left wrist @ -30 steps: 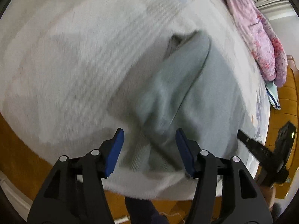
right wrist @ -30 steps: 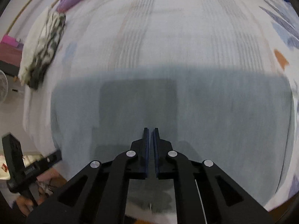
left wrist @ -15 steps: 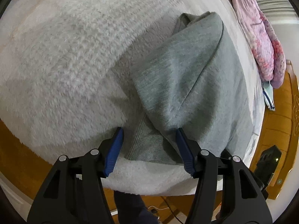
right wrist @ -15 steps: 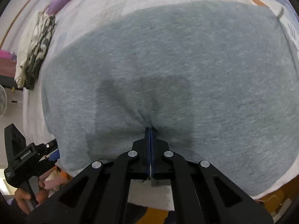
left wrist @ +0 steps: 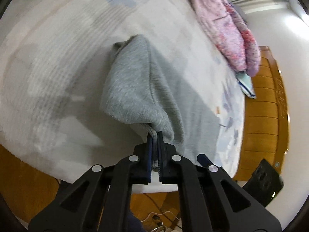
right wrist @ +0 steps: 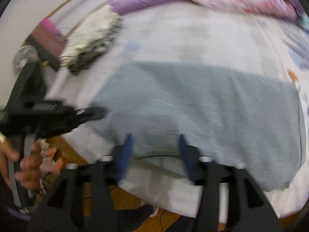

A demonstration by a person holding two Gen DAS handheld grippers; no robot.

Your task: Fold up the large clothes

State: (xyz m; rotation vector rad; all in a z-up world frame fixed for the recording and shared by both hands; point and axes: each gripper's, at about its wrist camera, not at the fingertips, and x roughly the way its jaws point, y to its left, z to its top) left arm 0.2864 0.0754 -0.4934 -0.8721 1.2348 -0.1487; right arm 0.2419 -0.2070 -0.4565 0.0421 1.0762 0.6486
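Observation:
A large grey garment [right wrist: 193, 100] lies spread flat on the bed. In the left wrist view one end of the grey garment [left wrist: 133, 81] rises off the blanket in a folded ridge. My left gripper [left wrist: 154, 135] is shut on its ribbed edge. My right gripper [right wrist: 155, 144] hovers over the garment's near hem with its jaws opening. The hem lies under the gap, and the blue pads [right wrist: 125, 150] do not press on it. The right wrist view is blurred. At its left edge it shows the left gripper [right wrist: 96, 112] in a person's hand [right wrist: 25, 166].
A white fuzzy blanket [left wrist: 58, 58] covers the bed. A pink quilt [left wrist: 227, 25] lies along the far side by a wooden bed frame [left wrist: 264, 116]. A folded patterned cloth [right wrist: 92, 40] and a purple pillow [right wrist: 139, 2] sit at the far left. A fan [right wrist: 25, 58] stands beyond the bed.
My left gripper went from open around the garment's edge to shut on it, and it rose. My right gripper let go of the grey cloth, opened wide and pulled back.

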